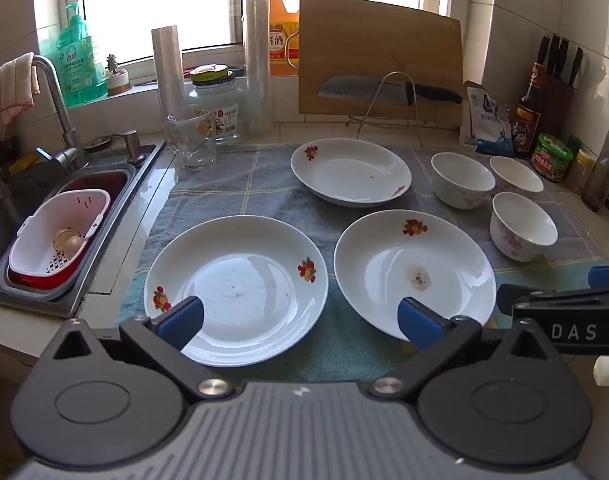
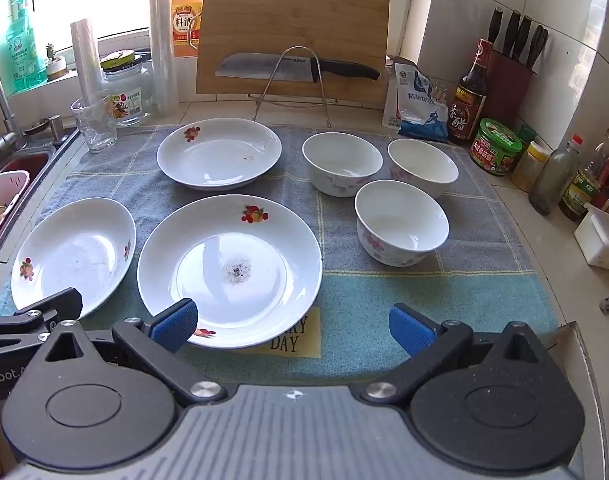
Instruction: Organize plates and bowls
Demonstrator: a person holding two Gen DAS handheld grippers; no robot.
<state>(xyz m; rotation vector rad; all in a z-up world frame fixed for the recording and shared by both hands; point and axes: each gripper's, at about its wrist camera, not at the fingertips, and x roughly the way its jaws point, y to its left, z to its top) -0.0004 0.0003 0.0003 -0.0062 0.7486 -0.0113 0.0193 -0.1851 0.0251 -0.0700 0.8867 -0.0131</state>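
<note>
Both pairs of jaws are spread to their widest and nothing is held: the left gripper (image 1: 300,322) is poised over the near edges of two plates, the right gripper (image 2: 294,326) over the towel (image 2: 384,292). From the right wrist view, three plates are laid out singly, at 12 o'clock (image 2: 219,154), centre (image 2: 229,270) and 9 o'clock (image 2: 73,254). Three bowls (image 2: 402,222) are clustered at 2 o'clock, unstacked. Nothing appears sorted yet; all stacking is judged still to be done.
</note>
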